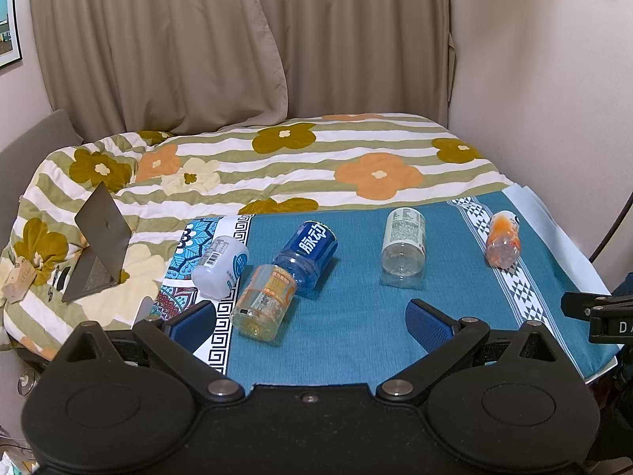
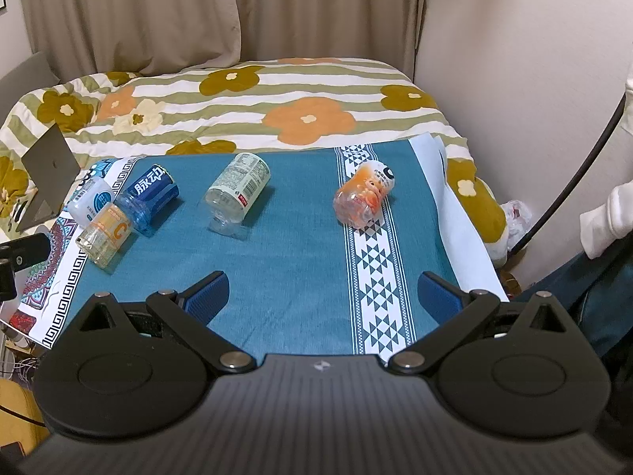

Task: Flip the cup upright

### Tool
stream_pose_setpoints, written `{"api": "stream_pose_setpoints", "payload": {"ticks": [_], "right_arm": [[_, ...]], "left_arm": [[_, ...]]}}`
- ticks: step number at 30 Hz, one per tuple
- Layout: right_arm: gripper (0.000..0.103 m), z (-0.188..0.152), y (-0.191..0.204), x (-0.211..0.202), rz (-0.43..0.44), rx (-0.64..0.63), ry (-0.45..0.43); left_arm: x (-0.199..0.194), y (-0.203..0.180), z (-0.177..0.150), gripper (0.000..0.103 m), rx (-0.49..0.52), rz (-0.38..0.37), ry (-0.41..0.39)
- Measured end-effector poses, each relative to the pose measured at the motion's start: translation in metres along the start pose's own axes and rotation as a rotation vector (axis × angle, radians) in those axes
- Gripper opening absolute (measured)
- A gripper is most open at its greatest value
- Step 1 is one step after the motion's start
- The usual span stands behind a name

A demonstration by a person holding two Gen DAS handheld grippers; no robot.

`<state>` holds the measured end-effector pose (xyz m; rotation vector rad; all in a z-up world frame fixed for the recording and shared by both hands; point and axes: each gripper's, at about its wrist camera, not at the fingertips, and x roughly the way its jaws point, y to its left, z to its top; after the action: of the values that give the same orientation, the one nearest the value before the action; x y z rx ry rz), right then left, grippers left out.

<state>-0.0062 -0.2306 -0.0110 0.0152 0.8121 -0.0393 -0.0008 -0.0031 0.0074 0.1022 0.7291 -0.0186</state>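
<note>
Both grippers hang above the near edge of a teal cloth [image 1: 348, 316] with their blue-padded fingers spread wide and nothing between them. Five cut-down bottle cups lie on their sides on the cloth.

Just ahead of the left gripper [image 1: 310, 316], close to its left finger, lies the yellow cup [image 1: 263, 303]. It touches the blue cup [image 1: 308, 255] beyond it, and the white cup [image 1: 220, 262] lies just beside both, further left. The clear cup [image 1: 402, 251] lies ahead and slightly right, apart from the others. The orange cup [image 1: 502, 239] lies far to the right on a white patterned stripe.

Well ahead of the right gripper [image 2: 322, 295], about in line with its middle, the orange cup [image 2: 364, 198] rests on the stripe [image 2: 376, 269]. The clear cup [image 2: 238, 194] is ahead to the left, and the three clustered cups lie at the far left. A half-open laptop [image 1: 99, 245] stands on the flowered quilt [image 1: 300, 166], left of the cloth.
</note>
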Motion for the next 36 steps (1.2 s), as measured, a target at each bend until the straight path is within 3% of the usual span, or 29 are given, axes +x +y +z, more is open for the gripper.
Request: {"api": "stream_pose_setpoints", "payload": {"ticks": [36], "right_arm": [[0.103,0.0090,0.0017,-0.0057,0.036,-0.020,-0.016]], "left_arm": [[-0.0101,0.0018,0.0011,0.103,-0.016,0.026,-0.019]]}}
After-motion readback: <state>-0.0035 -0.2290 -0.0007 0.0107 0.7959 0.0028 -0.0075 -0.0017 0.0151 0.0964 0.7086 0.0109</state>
